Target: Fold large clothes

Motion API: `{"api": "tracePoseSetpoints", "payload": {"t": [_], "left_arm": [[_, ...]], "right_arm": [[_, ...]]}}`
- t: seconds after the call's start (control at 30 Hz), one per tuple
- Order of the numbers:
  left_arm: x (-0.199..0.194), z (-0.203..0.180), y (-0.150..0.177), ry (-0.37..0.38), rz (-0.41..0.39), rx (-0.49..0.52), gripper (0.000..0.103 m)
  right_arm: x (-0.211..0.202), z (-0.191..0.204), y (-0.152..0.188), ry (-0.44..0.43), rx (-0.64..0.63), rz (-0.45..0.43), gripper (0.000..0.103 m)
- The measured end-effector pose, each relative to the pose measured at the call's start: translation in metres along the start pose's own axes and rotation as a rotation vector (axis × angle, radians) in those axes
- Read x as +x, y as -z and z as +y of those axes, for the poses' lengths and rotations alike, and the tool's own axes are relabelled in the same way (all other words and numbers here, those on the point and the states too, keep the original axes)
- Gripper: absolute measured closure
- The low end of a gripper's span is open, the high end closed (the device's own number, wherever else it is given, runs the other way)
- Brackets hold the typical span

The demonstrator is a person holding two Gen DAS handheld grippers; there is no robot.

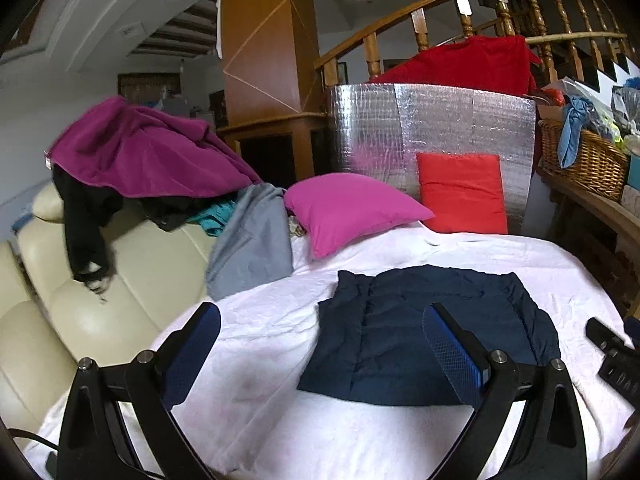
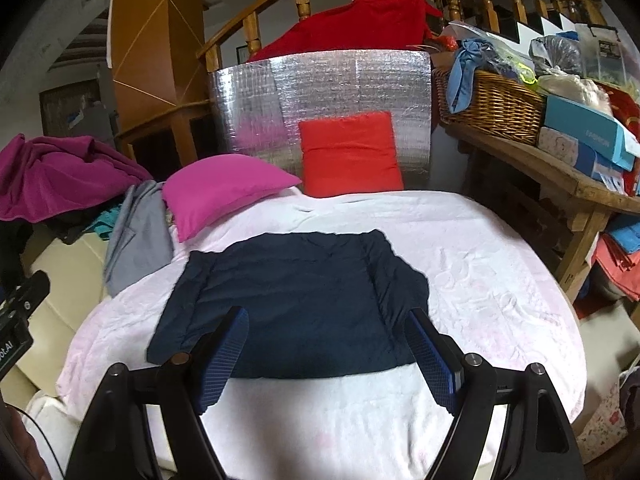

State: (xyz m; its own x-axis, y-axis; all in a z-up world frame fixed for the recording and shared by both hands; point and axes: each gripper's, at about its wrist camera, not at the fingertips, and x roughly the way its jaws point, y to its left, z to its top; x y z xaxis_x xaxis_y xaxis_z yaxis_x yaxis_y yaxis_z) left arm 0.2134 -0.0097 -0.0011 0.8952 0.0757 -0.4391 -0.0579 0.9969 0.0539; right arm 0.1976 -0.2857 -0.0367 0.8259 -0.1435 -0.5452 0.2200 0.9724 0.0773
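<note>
A dark navy quilted garment lies folded into a flat rectangle on the white-pink blanket of the round table. It also shows in the right wrist view. My left gripper is open and empty, raised above the blanket at the garment's near left. My right gripper is open and empty, above the garment's near edge. Part of the other gripper shows at the right edge of the left wrist view and at the left edge of the right wrist view.
A magenta pillow and a red cushion lie at the table's far side against a silver foil panel. A grey cloth, purple and black clothes lie on the cream sofa. A wooden bench with a wicker basket stands right.
</note>
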Motion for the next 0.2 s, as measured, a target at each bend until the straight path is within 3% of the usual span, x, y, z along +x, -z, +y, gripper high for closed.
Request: {"api": "tracePoseSetpoints", "payload": {"t": [0.1, 0.2], "left_arm": [[0.060, 0.025, 0.001, 0.027, 0.091, -0.081, 0.002], [0.140, 0.057, 0.010, -0.082, 0.208, -0.139, 0.002]], "right_arm": [[0.043, -0.044, -0.012, 0.059, 0.055, 0.015, 0.020], [0.102, -0.114, -0.019, 0.185, 0.160, 0.022, 0.020]]}}
